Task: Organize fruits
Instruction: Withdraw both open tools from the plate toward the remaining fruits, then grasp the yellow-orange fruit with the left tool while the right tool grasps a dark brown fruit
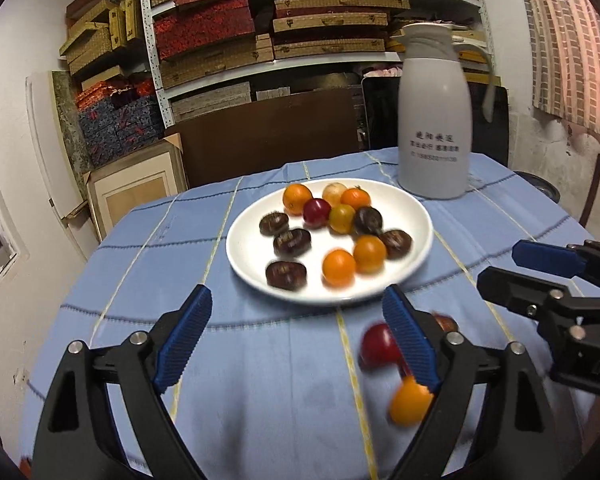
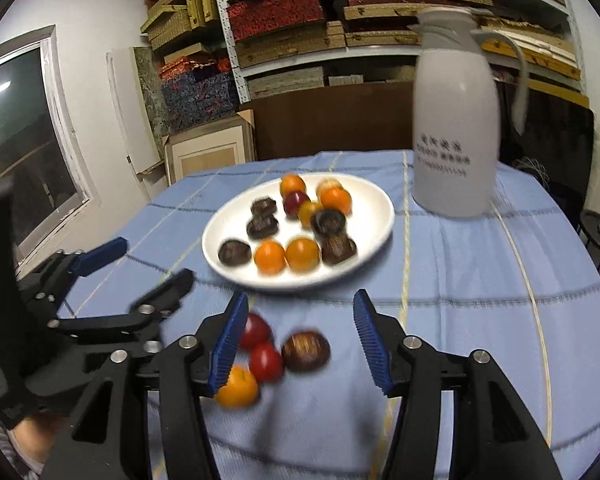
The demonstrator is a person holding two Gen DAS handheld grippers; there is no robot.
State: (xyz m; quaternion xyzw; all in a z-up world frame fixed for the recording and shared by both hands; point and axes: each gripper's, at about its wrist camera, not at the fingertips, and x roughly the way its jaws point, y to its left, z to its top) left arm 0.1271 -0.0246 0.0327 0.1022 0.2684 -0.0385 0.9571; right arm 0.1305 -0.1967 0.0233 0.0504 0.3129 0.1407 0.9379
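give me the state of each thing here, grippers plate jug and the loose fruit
left gripper: open, empty
right gripper: open, empty
white plate: on the cloth, holding fruit
loose fruits: on the cloth, off the plate
grey jug: upright, lid on

Your right gripper (image 2: pixel 300 340) hangs above the blue tablecloth (image 2: pixel 460 280) with its jaws spread wide. Below them, on the cloth, lie two red fruits (image 2: pixel 265 360), an orange one (image 2: pixel 238 388) and a brown chestnut (image 2: pixel 306 350). Beyond sits a white plate (image 2: pixel 228 232) of mixed fruit, with a white jug (image 2: pixel 456 120) behind it. Your left gripper (image 2: pixel 148 264) is at the left, also spread.
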